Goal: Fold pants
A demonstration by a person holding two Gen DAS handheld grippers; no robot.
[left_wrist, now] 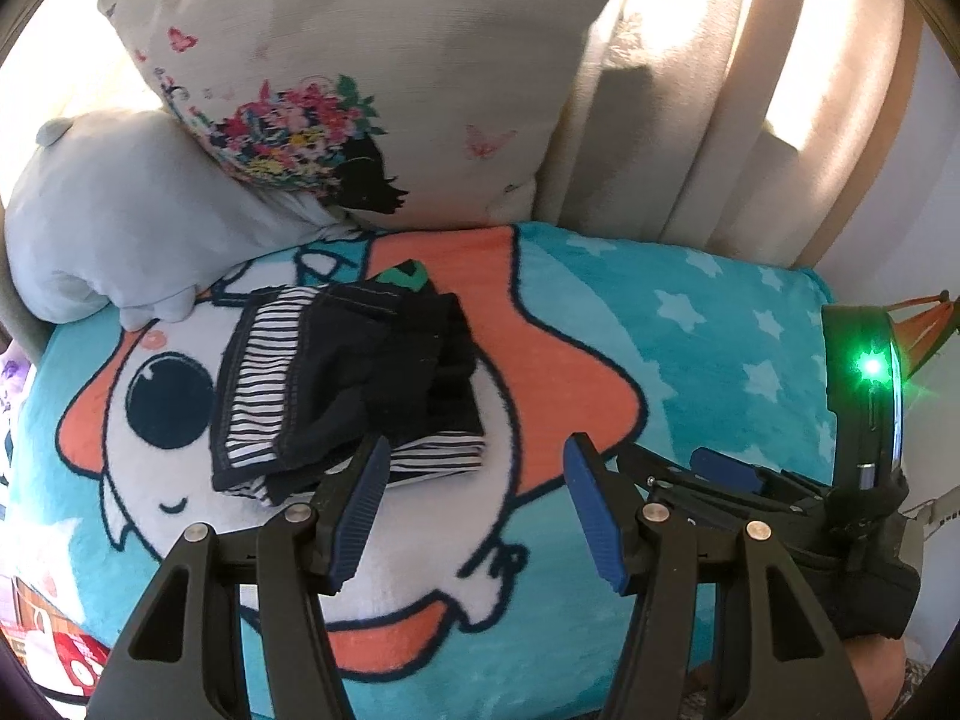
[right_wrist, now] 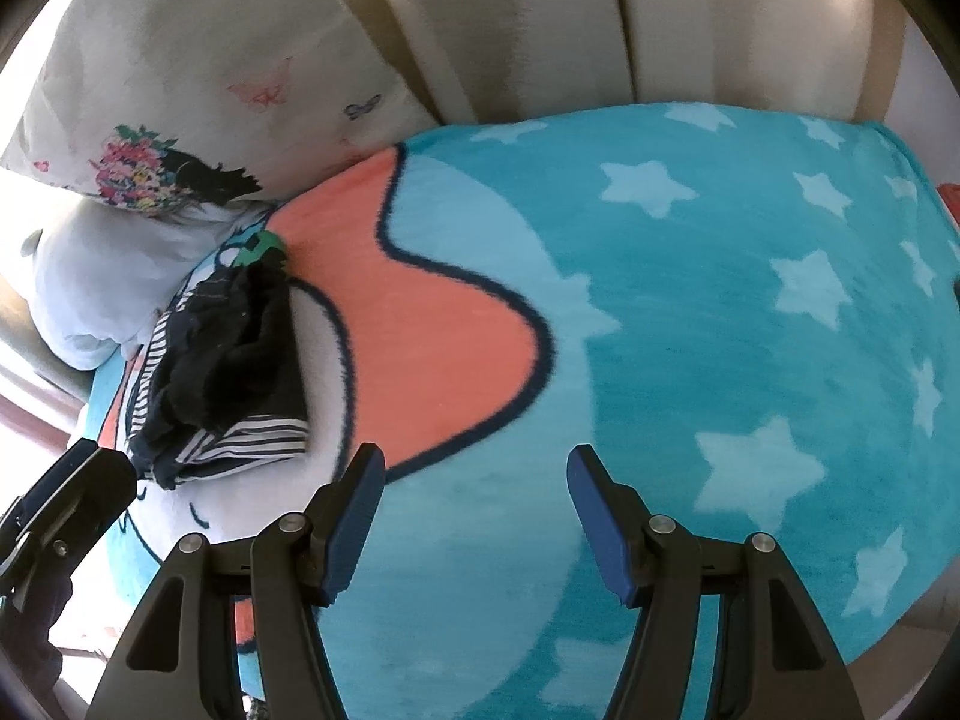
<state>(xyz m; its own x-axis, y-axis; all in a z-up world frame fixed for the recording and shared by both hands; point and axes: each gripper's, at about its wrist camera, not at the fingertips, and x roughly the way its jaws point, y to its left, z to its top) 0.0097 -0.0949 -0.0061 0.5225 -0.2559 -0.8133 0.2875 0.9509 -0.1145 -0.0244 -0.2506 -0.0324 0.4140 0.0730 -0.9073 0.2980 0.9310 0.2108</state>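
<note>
The pants [left_wrist: 348,384] lie folded in a small stack, dark navy with black-and-white striped lining, on the teal cartoon blanket [left_wrist: 690,324]. My left gripper [left_wrist: 477,462] is open and empty, hovering just in front of the stack, its left finger near the stack's front edge. In the right wrist view the same stack [right_wrist: 222,366] sits far left. My right gripper [right_wrist: 474,468] is open and empty over bare blanket [right_wrist: 720,312], well right of the pants. The right gripper also shows in the left wrist view [left_wrist: 720,468], and the left gripper's body at the right wrist view's left edge [right_wrist: 66,498].
A floral white pillow [left_wrist: 360,78] and a pale grey plush cushion [left_wrist: 120,228] lean behind the pants against a beige padded backrest [left_wrist: 750,90]. The blanket's front edge drops off near the bottom, with red-and-white items [left_wrist: 54,648] below at left.
</note>
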